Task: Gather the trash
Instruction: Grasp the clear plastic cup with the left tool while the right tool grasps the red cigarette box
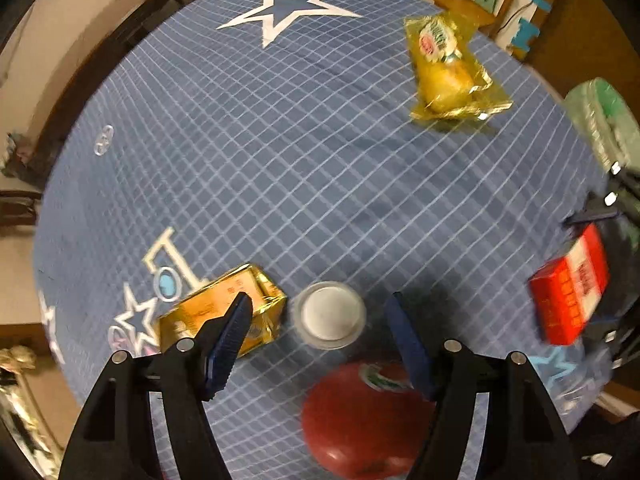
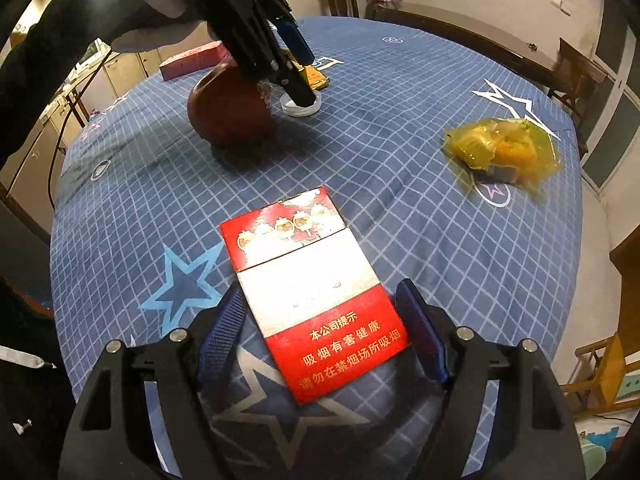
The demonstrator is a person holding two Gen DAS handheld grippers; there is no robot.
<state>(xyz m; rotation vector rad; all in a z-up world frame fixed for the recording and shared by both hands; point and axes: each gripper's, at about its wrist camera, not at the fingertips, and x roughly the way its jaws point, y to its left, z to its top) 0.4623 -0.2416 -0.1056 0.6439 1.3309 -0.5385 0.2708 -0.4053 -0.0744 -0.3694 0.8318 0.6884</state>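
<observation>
The left gripper [image 1: 320, 312] points down at a round table under a blue checked cloth [image 1: 280, 152] with white stars, its blue-padded jaws spread apart. Between the fingertips sits a small white lid [image 1: 329, 314], touched by neither. A gold box [image 1: 218, 312] lies just left of the lid, partly behind the left finger. A red apple [image 1: 360, 420] rests close below the lid. A yellow snack packet [image 1: 448, 68] lies far off. At the right edge, the right gripper [image 1: 616, 272] carries a red and white box [image 1: 572, 284].
</observation>
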